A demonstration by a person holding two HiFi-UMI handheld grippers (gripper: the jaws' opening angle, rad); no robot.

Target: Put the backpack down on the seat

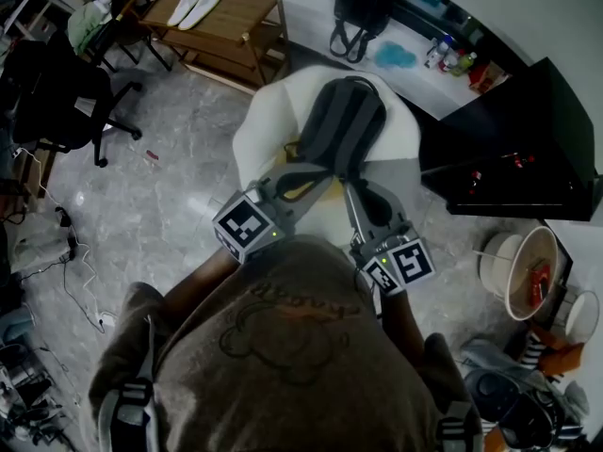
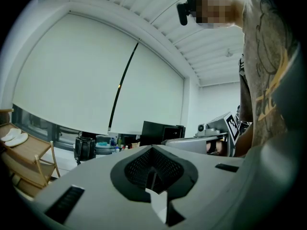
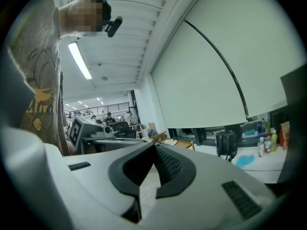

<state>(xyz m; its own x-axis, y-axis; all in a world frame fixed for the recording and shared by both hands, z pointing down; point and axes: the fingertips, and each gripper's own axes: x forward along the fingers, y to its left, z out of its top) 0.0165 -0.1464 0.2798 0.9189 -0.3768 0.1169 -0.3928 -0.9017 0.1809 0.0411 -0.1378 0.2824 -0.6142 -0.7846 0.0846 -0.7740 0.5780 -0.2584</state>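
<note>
Pale grey marbled floor (image 1: 179, 158) fills the left of the head view. A black swivel office chair (image 1: 57, 92) stands upper left, and a light wooden slatted rack (image 1: 247, 15) top centre. A white roller blind (image 2: 86, 80) covers the window. A long ceiling strip light (image 3: 79, 61) glows.

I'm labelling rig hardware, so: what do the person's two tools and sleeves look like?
The left tool and right tool have light grey bodies, each carrying a cube of black-and-white square markers. Their pads are dark and mesh-textured. The person wears a short-sleeved brownish T-shirt with a printed figure.
</note>
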